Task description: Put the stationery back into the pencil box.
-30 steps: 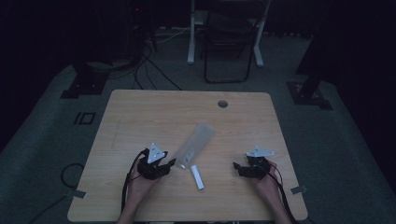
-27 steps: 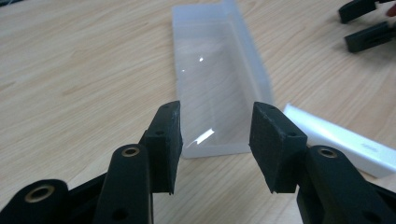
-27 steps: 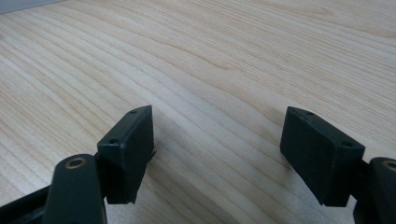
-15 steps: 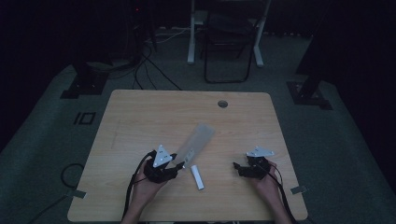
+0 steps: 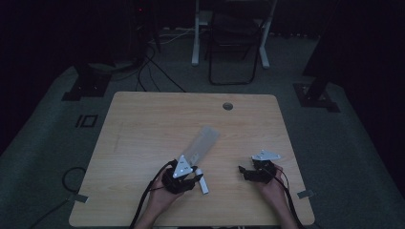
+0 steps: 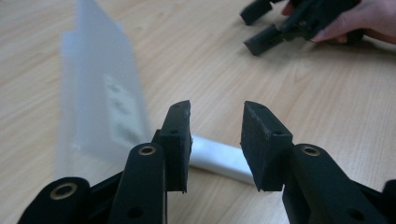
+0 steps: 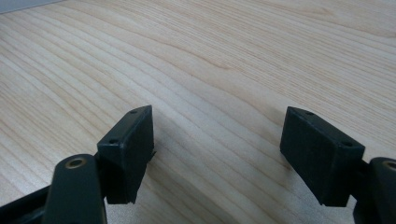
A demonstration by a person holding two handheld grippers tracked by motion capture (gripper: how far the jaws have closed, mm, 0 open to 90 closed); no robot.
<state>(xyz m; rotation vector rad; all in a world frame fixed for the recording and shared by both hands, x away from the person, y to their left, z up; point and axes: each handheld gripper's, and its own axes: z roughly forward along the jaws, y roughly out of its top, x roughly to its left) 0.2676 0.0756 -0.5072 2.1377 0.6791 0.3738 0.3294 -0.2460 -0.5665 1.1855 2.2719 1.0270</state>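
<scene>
A long translucent plastic sleeve [image 5: 200, 145] lies slantwise near the table's middle. At its near end lies a small white bar [image 5: 202, 181]. In the left gripper view the sleeve [image 6: 100, 88] runs up the left side and the white bar [image 6: 219, 158] lies just beyond the jaws. My left gripper [image 5: 188, 177] [image 6: 215, 142] is open and straddles the bar without touching it. My right gripper [image 5: 246, 172] [image 7: 217, 156] rests wide open over bare wood at the front right, with nothing between its jaws.
The wooden table [image 5: 157, 119] has a round cable hole [image 5: 228, 106] near its far edge. Beyond the table stand a chair [image 5: 231, 43] and stand legs on dark carpet. My right gripper [image 6: 275, 28], held by a hand, appears far off in the left gripper view.
My left gripper has moved right along the front of the table, up to the white bar at the sleeve's near end. The right gripper has stayed put.
</scene>
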